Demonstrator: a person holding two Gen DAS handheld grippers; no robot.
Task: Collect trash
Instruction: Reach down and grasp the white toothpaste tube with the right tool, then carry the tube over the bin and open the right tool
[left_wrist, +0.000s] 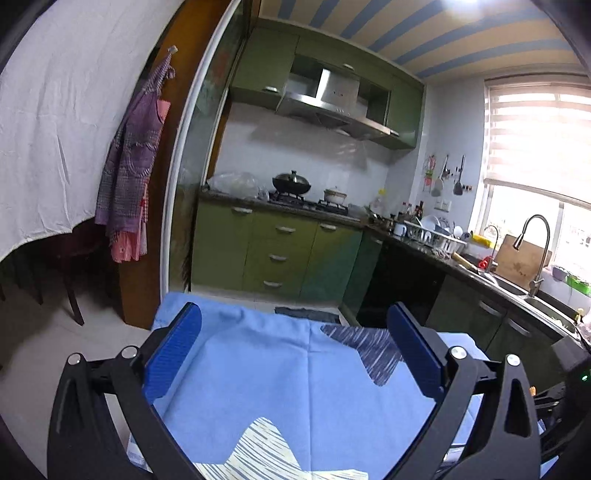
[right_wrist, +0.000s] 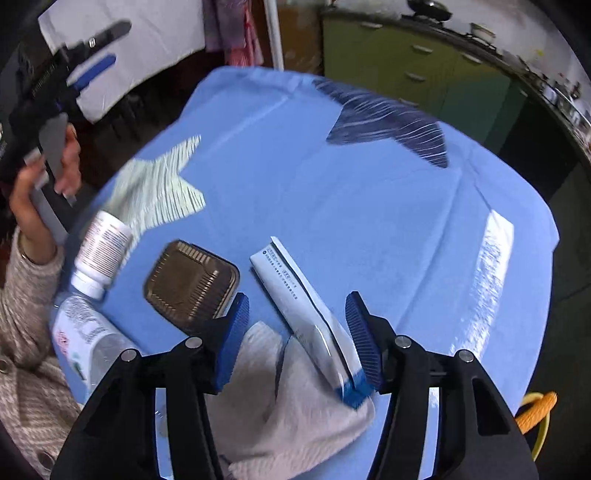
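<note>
On the blue tablecloth (right_wrist: 351, 192) lie a white toothpaste tube (right_wrist: 284, 273) with a blue cap, a brown ribbed plastic tray (right_wrist: 190, 282), a white pill bottle (right_wrist: 101, 251) and a clear plastic bottle (right_wrist: 85, 339). A white towel (right_wrist: 280, 406) lies under the tube's cap end. My right gripper (right_wrist: 297, 299) points down over the tube, open, with the tube running between its fingers and its cap end close to the right pad. My left gripper (left_wrist: 295, 314) hovers open over the blue tablecloth (left_wrist: 280, 369) with nothing between its fingers. The left gripper (right_wrist: 105, 48) also shows at the upper left of the right wrist view, held by a hand (right_wrist: 66, 158).
Green kitchen cabinets (left_wrist: 280, 251), a stove with a wok (left_wrist: 291, 182) and a sink with a tap (left_wrist: 532, 254) stand beyond the table. A white-draped table (left_wrist: 48, 147) and an apron (left_wrist: 129, 177) are on the left. A yellow-orange object (right_wrist: 535, 410) lies below the table's right edge.
</note>
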